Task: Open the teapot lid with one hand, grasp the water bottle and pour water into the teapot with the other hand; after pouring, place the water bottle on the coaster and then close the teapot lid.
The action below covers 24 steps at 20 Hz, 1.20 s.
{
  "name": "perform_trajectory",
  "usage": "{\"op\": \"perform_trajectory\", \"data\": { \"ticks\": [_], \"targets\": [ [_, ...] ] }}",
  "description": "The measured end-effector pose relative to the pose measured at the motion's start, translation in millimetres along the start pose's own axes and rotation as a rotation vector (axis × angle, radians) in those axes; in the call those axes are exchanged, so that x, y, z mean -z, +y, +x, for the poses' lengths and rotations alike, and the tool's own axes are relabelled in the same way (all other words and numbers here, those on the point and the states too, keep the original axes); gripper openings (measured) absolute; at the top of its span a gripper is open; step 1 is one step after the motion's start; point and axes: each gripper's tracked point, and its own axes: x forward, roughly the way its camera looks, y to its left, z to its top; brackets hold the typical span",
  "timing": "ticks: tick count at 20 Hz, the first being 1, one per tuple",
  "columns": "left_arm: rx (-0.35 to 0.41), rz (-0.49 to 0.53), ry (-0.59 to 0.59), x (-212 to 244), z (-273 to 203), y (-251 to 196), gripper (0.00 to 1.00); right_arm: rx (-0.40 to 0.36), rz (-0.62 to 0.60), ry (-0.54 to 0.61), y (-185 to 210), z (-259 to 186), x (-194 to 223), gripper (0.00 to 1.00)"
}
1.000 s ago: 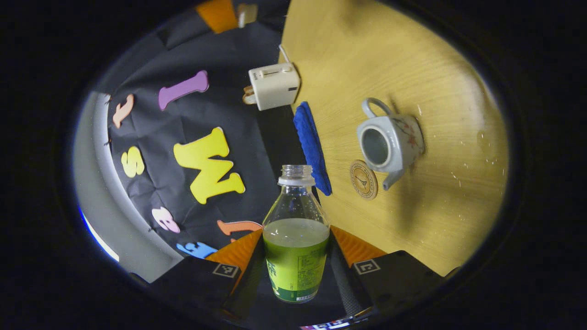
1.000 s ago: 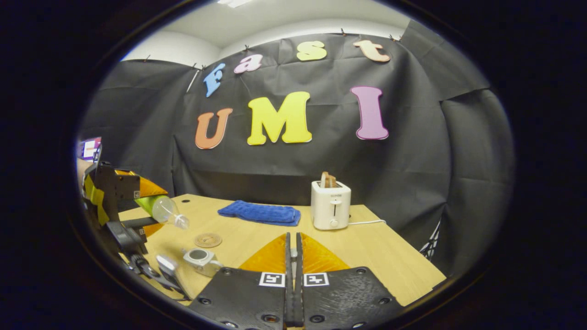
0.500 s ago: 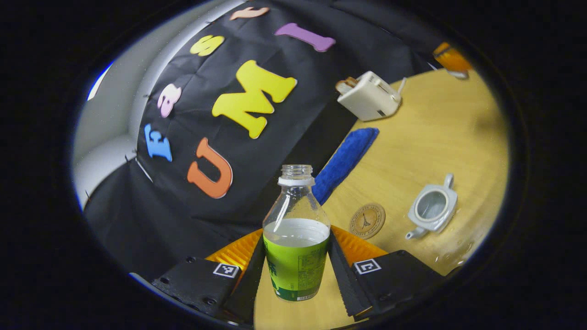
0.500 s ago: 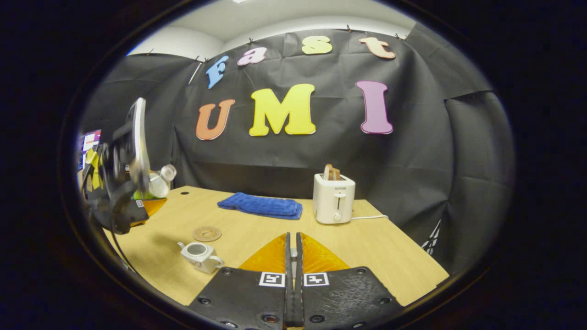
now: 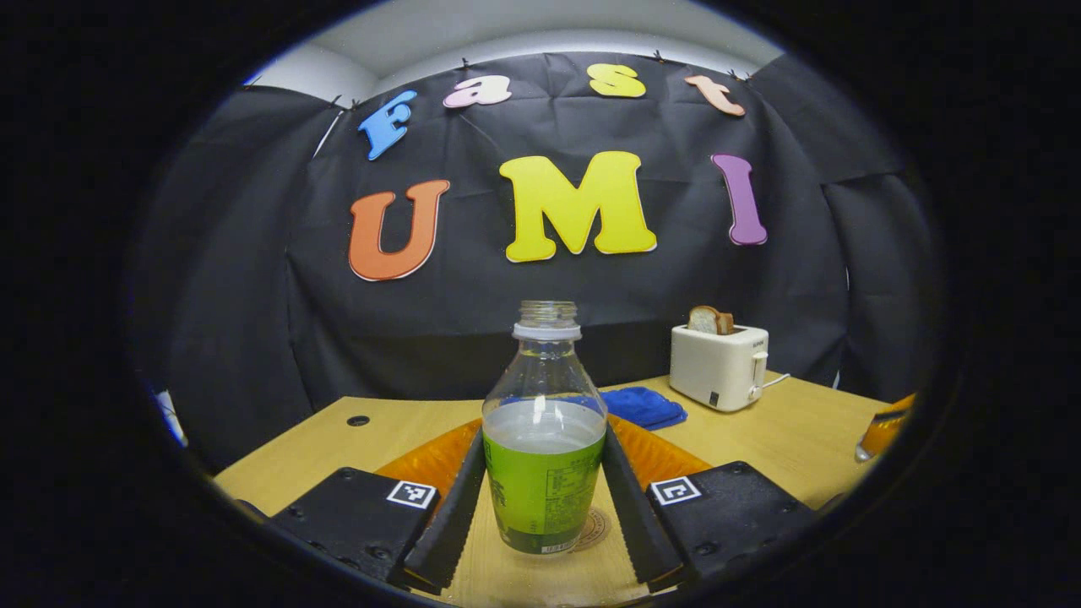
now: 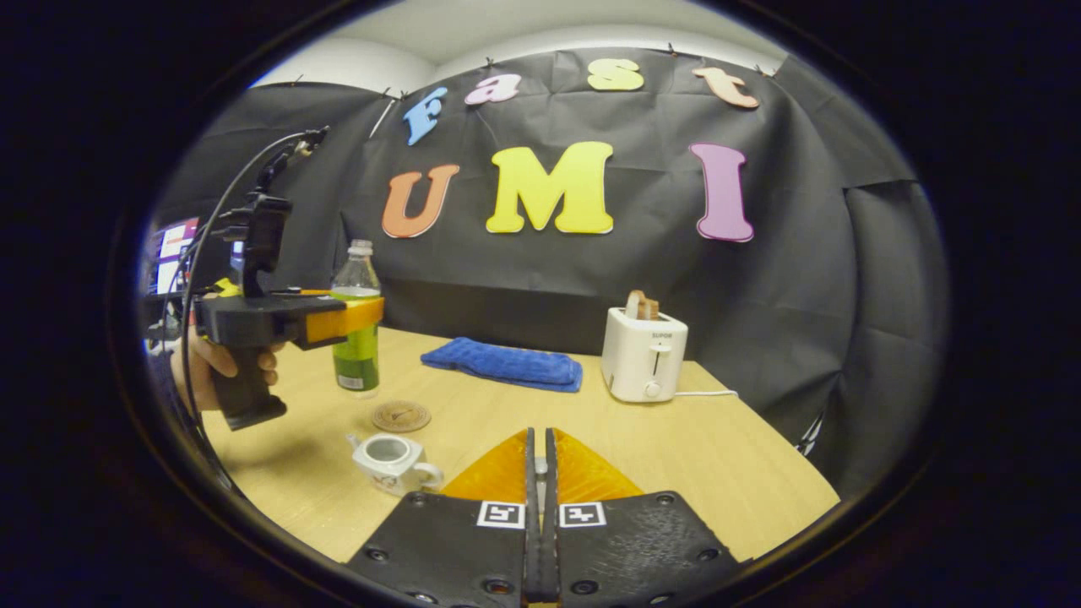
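- We see a pale wooden table (image 6: 642,447) filling the lower part of both views, backed by a black cloth wall.
- A cream-white plastic toaster (image 6: 643,366) with a slice of bread (image 6: 642,304) in its slot stands towards the back right of the table, its cord trailing to the right.
- A folded blue towel (image 6: 504,364) lies flat just left of the toaster, near the back edge.
- The left gripper (image 6: 359,317), held by a person's hand (image 6: 207,359) at the left of the right gripper view, grips a clear plastic water bottle with a green label (image 6: 355,325); in the left gripper view the bottle (image 5: 545,439) stands upright between the two fingers, both pressing its labelled sides.
- The bottle has no cap and is partly filled. In the right gripper view its base hangs just above and behind a round brown coaster (image 6: 401,415), not touching the table.
- A small white ceramic teapot with a painted pattern (image 6: 390,460) sits on the table just in front of the coaster, its top open and its lid off.
- The right gripper (image 6: 537,507) points across the table at the bottom of its own view, its fingers closed together with barely a slit between them; we cannot tell whether anything is pinched there.
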Motion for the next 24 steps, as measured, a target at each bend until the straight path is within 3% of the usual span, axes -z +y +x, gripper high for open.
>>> {"op": "perform_trajectory", "data": {
  "ticks": [6,11,16,21,24],
  "targets": [
    [0.016,-0.031,0.000,19,36,-13,0.77,0.004,0.017,0.021,-11,10,10,0.00],
    [0.020,-0.032,0.030,37,41,-15,0.79,0.044,0.039,0.030,-28,13,13,0.00],
    [0.015,-0.036,0.034,40,41,-8,0.80,0.036,0.032,0.022,-24,10,10,0.01],
    [-0.002,-0.044,-0.006,22,28,-3,0.99,0.025,0.026,0.022,-17,11,11,0.00],
    [-0.034,-0.027,-0.048,0,11,7,0.99,0.002,0.025,0.019,-6,10,10,0.00]
  ]
}}
